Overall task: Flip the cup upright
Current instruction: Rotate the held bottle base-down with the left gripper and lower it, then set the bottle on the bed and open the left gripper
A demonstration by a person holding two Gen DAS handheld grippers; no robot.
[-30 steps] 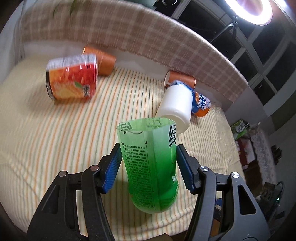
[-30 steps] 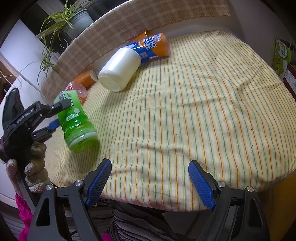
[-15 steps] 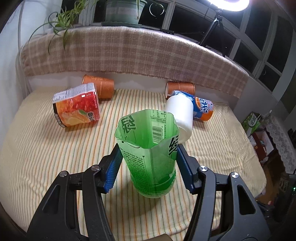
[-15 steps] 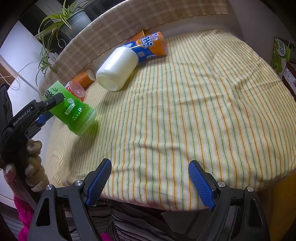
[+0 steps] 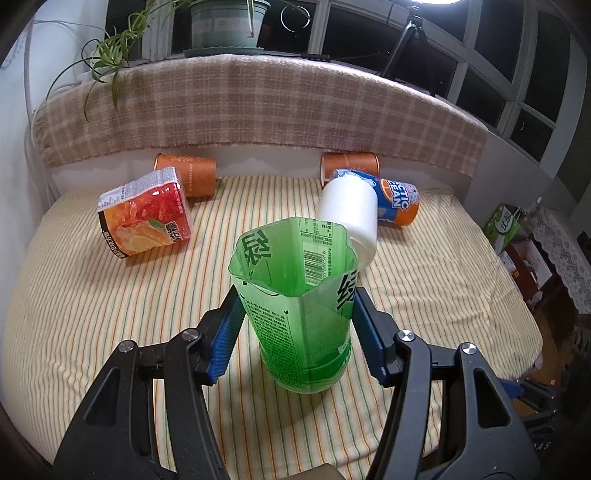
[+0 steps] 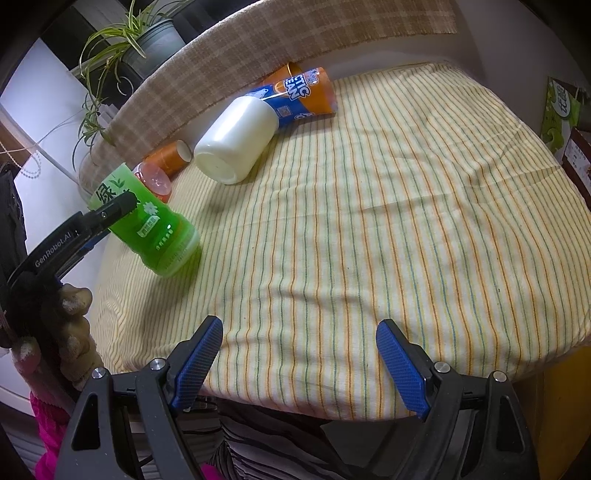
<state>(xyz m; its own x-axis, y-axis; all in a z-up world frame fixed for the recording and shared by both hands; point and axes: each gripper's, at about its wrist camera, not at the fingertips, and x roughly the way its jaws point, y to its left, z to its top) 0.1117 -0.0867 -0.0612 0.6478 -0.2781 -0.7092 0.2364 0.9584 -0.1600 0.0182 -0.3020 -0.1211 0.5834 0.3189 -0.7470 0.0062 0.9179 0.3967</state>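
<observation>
A green translucent cup (image 5: 299, 314) cut from a bottle stands upright with its open mouth up and its base on the striped cloth (image 5: 74, 295). My left gripper (image 5: 295, 332) is shut on its sides with both blue pads. The cup also shows in the right wrist view (image 6: 147, 225), leaning a little in the grip at the table's left. My right gripper (image 6: 299, 365) is open and empty over the near table edge.
Other cups lie on their sides: a red-orange juice cup (image 5: 144, 218), a white cup (image 5: 351, 218), a blue-orange cup (image 5: 399, 199), and two brown paper cups (image 5: 188, 173) (image 5: 351, 166) against the back. A checked cloth ledge (image 5: 258, 107) and a potted plant (image 5: 225, 22) stand behind.
My left gripper has turned the green cup from tilted to upright and lowered its base onto the cloth. The right gripper has stayed still.
</observation>
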